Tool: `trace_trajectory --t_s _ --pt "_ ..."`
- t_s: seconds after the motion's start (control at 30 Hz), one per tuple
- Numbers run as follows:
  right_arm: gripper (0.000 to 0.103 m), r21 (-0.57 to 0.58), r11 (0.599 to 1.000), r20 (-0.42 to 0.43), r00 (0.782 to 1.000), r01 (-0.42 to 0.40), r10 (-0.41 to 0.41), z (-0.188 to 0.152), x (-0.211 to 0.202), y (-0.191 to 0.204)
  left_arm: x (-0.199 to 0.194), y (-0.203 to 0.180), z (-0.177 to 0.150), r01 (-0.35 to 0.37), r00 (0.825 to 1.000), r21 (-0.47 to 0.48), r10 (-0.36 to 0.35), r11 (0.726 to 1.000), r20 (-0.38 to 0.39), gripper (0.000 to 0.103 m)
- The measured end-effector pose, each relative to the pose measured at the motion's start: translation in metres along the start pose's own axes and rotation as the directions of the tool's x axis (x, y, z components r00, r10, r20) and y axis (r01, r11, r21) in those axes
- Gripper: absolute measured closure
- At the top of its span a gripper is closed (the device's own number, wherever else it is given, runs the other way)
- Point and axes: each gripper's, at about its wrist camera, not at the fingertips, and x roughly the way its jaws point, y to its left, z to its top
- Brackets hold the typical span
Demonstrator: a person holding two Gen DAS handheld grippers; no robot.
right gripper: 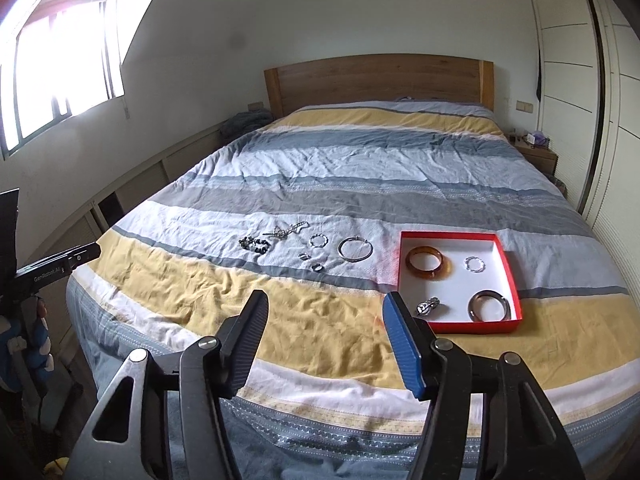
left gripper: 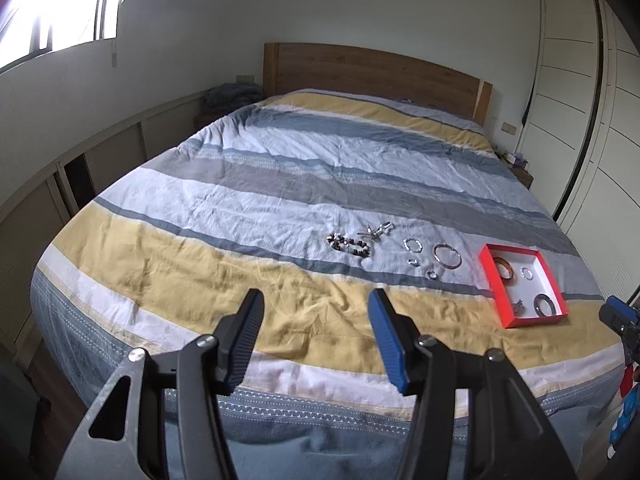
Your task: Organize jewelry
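A red box point(right gripper: 514, 280) with a white inside lies on the bed; it also shows in the left wrist view point(left gripper: 491, 276). In it are an amber bangle point(right gripper: 428, 267), a small silver bracelet point(right gripper: 474, 265), a dark metal bangle point(right gripper: 489, 305) and a silver charm point(right gripper: 427, 306). Loose on the cover lie a dark bead bracelet point(right gripper: 255, 244), a silver chain point(right gripper: 289, 231), a silver link bracelet point(right gripper: 318, 240), a large thin bangle point(right gripper: 355, 249) and two small rings point(right gripper: 305, 256). My left gripper point(left gripper: 316, 304) and right gripper point(right gripper: 325, 304) are open and empty, above the bed's near edge.
The striped yellow, blue and white cover point(right gripper: 320, 184) spans the bed up to a wooden headboard point(right gripper: 378, 82). Low cabinets point(right gripper: 132, 188) run along the left wall under a window. A wardrobe point(right gripper: 580, 92) and a nightstand point(right gripper: 538, 154) stand at the right.
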Motion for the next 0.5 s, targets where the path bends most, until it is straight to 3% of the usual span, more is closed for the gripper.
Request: trace_trajectory --t_s 0.5 --pt "0.057 -0.009 0.996 -0.209 0.974 -0.089 0.085 -0.004 0.153 -0.007 0.140 -0.001 -0.006 -0.041 0.980 0.016 0.043 0.999 -0.196 0.051"
